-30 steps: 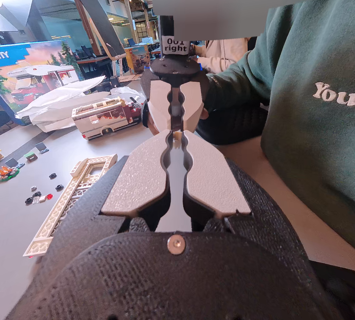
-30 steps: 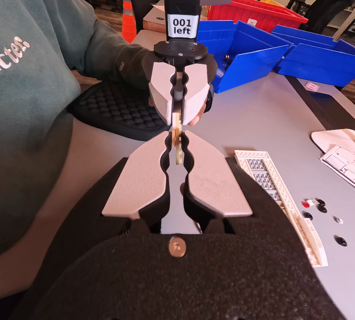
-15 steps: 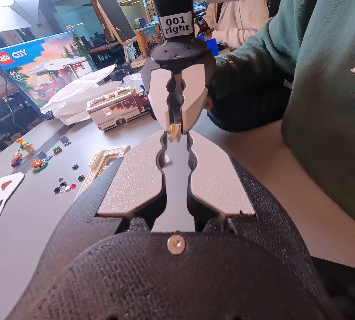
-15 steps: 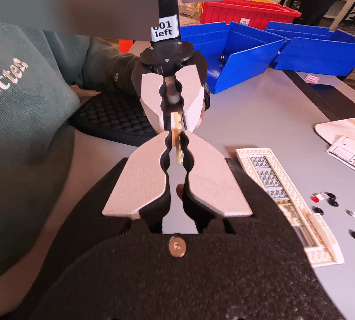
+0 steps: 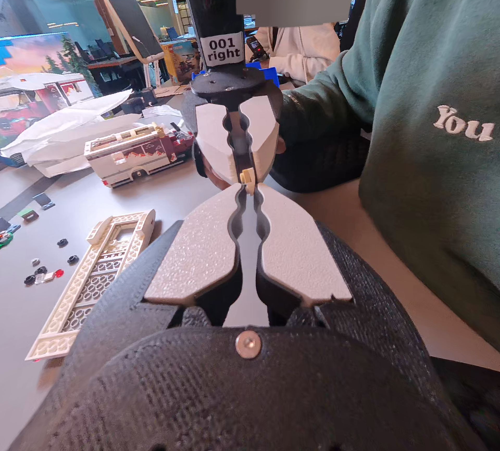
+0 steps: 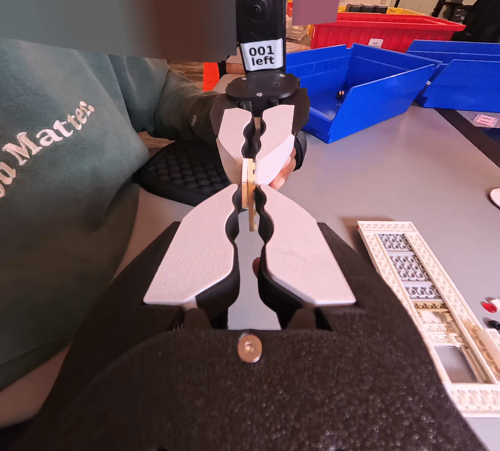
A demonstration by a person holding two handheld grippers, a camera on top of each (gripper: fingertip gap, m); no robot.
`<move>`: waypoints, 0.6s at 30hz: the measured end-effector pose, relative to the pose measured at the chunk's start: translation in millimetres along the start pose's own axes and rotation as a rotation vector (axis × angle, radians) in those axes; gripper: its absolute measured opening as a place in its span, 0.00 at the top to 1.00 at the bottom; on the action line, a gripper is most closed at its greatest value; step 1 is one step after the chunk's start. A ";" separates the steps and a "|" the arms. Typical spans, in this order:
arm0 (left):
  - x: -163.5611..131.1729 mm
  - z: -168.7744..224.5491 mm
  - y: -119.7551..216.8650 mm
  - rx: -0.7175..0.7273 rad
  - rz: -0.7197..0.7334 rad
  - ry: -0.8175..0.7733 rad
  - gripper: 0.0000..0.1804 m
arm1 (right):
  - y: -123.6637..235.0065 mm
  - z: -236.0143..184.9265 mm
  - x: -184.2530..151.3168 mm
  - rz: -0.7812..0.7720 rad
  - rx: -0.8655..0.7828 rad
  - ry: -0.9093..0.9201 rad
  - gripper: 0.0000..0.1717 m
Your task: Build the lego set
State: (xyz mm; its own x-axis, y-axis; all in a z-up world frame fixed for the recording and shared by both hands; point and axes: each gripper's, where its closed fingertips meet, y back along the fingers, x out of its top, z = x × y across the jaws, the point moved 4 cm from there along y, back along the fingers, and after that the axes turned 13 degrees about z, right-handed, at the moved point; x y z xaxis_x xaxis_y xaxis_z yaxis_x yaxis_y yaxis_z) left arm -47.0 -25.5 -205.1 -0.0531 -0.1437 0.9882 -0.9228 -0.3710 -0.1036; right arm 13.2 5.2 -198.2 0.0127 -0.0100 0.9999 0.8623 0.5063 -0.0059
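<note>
My two grippers face each other above the table's near edge, tip to tip. A small stack of tan plates [image 6: 251, 210] is held on edge between them. My right gripper [image 6: 247, 190] is shut on the stack's near part. The longer plate reaches back between the right gripper's fingers [image 6: 284, 221]. My left gripper [image 5: 248, 190] is shut on the stack's other end [image 5: 249, 180]. In the right wrist view the left gripper [image 6: 248, 167] has both pads pressed against the stack. The right gripper [image 5: 247, 175] also shows in the left wrist view.
A long white Lego frame [image 5: 94, 275] lies flat on the grey table; it also shows in the right wrist view [image 6: 422, 289]. A built camper van [image 5: 135, 156], white bags [image 5: 67, 124] and small black pieces [image 5: 40, 273] lie at left. Blue bins [image 6: 365, 91] stand behind. A person in a green sweatshirt [image 5: 433, 140] sits close. My two grippers' fingertips are within a few centimetres of each other.
My left gripper's jaws opened for a moment and came together again on the tan stack. My right gripper kept its hold throughout. Both grippers shifted slightly while staying tip to tip.
</note>
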 end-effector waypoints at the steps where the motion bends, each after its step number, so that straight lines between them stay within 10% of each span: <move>1: -0.1 0.9 0.1 -0.006 -0.002 -0.004 0.97 | 0.0 -0.5 0.2 -0.004 0.000 0.010 0.95; 18: 0.6 -1.5 2.4 -0.005 0.034 -0.030 0.97 | -2.5 -0.7 2.5 0.019 -0.061 0.097 0.95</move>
State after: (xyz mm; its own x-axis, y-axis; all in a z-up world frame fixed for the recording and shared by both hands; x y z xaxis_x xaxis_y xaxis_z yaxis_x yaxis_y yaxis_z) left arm -49.8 -25.2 -204.6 -0.0730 -0.1836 0.9803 -0.9225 -0.3610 -0.1363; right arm 11.4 3.3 -195.6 0.0760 -0.0856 0.9934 0.8907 0.4537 -0.0290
